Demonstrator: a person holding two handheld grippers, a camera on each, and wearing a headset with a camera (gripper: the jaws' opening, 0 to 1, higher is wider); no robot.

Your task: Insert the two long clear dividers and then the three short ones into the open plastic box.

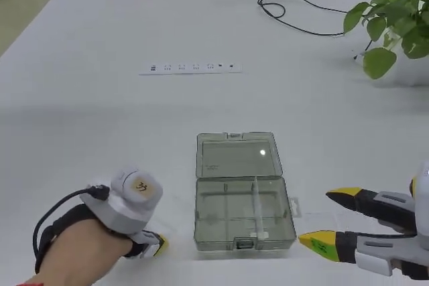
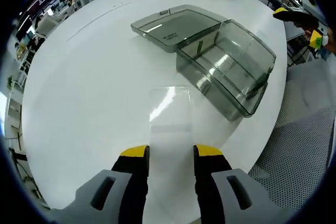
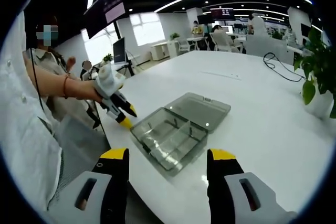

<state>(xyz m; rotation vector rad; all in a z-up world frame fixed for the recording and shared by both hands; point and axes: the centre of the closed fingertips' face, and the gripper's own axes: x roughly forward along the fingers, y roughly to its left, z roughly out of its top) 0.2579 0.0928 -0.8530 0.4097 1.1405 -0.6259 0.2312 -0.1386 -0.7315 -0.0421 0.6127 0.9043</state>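
Note:
The smoky clear plastic box (image 1: pixel 221 216) lies open near the table's front edge, its lid (image 1: pixel 234 155) folded flat behind it. One clear divider (image 1: pixel 257 204) stands inside, running front to back. My left gripper (image 1: pixel 155 246) is low, just left of the box, jaws open. Straight ahead of the left gripper (image 2: pixel 170 153), clear dividers (image 2: pixel 169 106) lie flat on the table, beside the box (image 2: pixel 226 72). My right gripper (image 1: pixel 332 218) hovers open to the right of the box with nothing held. Ahead of the right gripper (image 3: pixel 168 158) are the box (image 3: pixel 168 137) and the left gripper (image 3: pixel 126 116).
A white power strip (image 1: pixel 191 67) lies further back on the white table (image 1: pixel 94 132). A black cable (image 1: pixel 288 11) and a potted plant (image 1: pixel 395 21) sit at the far right. A person (image 3: pixel 26 108) stands close at the table's front edge.

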